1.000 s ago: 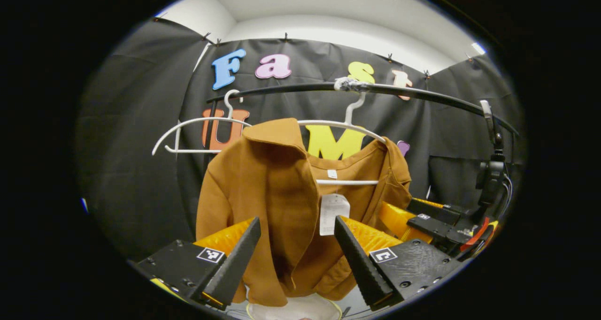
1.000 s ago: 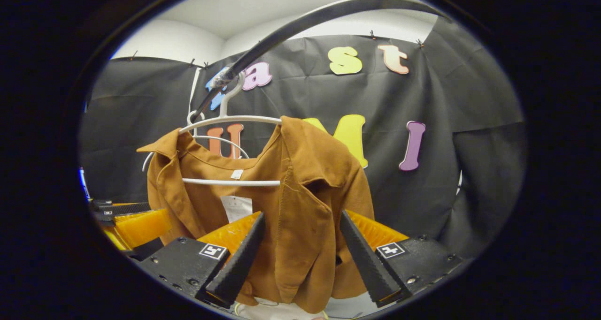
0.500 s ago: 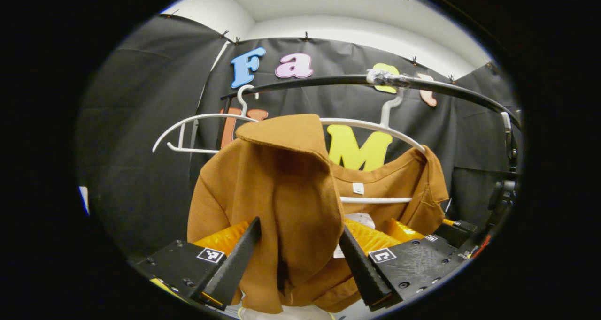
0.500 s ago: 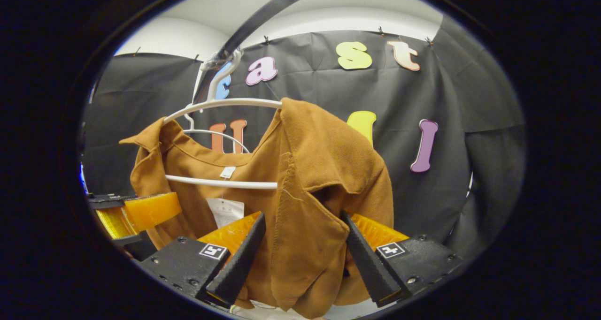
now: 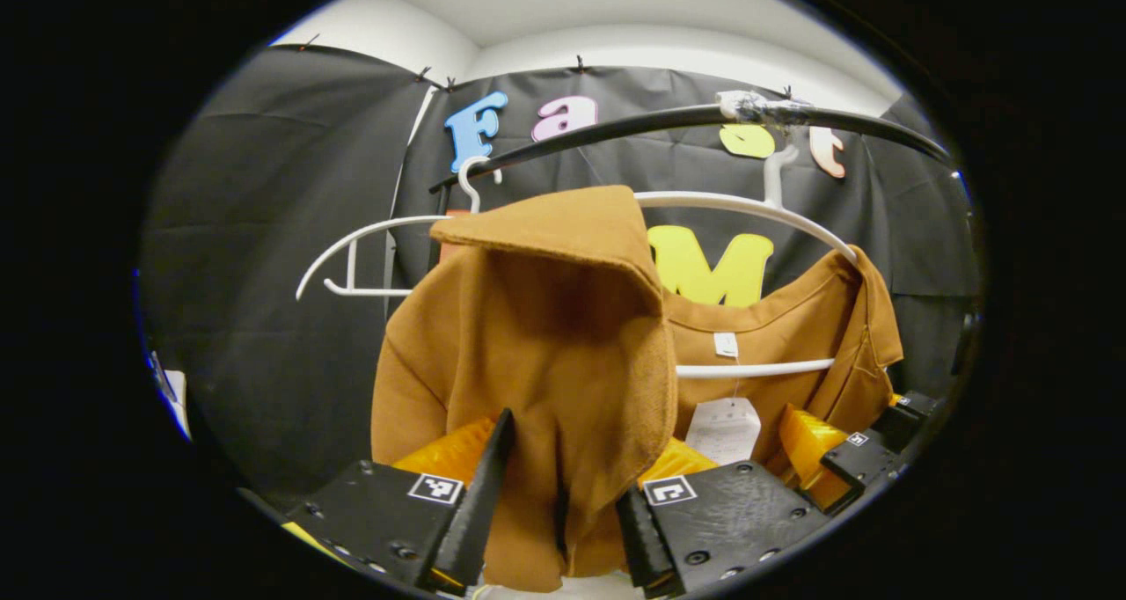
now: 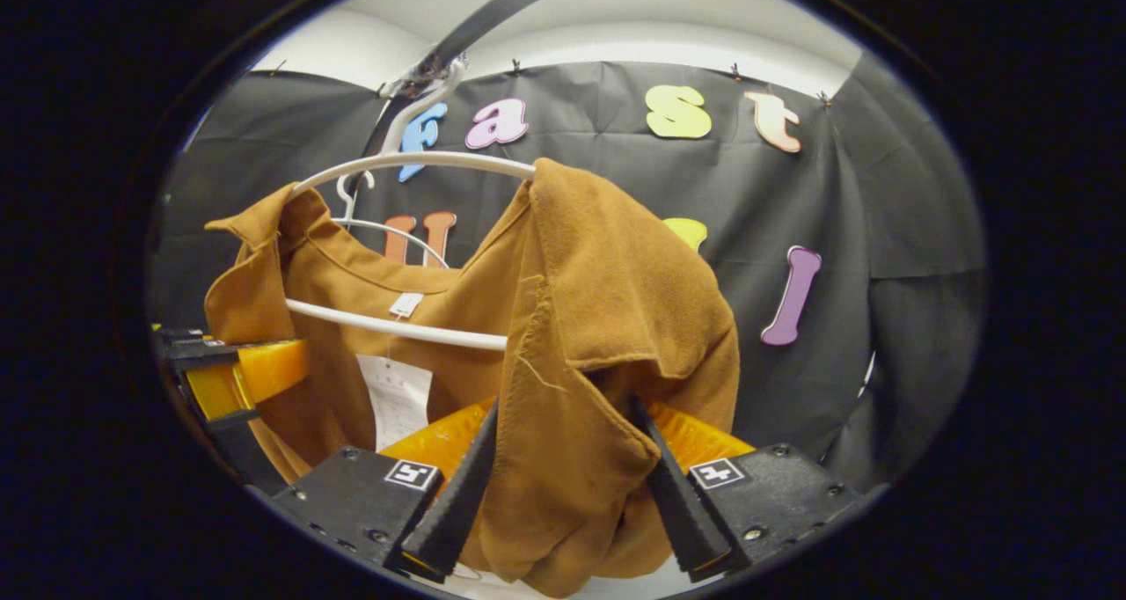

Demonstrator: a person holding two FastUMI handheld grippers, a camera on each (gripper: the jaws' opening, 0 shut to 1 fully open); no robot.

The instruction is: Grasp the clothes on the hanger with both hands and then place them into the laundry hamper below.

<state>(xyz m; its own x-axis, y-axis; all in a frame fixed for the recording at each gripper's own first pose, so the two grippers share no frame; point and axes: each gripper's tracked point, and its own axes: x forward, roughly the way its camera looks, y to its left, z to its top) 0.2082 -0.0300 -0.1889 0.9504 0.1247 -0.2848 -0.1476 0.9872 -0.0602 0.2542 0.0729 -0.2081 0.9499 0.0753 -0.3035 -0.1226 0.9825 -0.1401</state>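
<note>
My left gripper (image 5: 554, 512) has its fingers narrowed around the shirt's (image 5: 545, 345) left shoulder, cloth between them. My right gripper (image 6: 563, 503) brackets the other shoulder; full clamp unclear. Shirt hangs on the hanger (image 5: 748, 208).

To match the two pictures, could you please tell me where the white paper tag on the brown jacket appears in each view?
Left gripper view: the paper tag hangs right of centre, below the white hanger's bar.
Right gripper view: the paper tag hangs left of centre, below that bar.
Shared landmark: the small white neck label inside the brown jacket.
</note>
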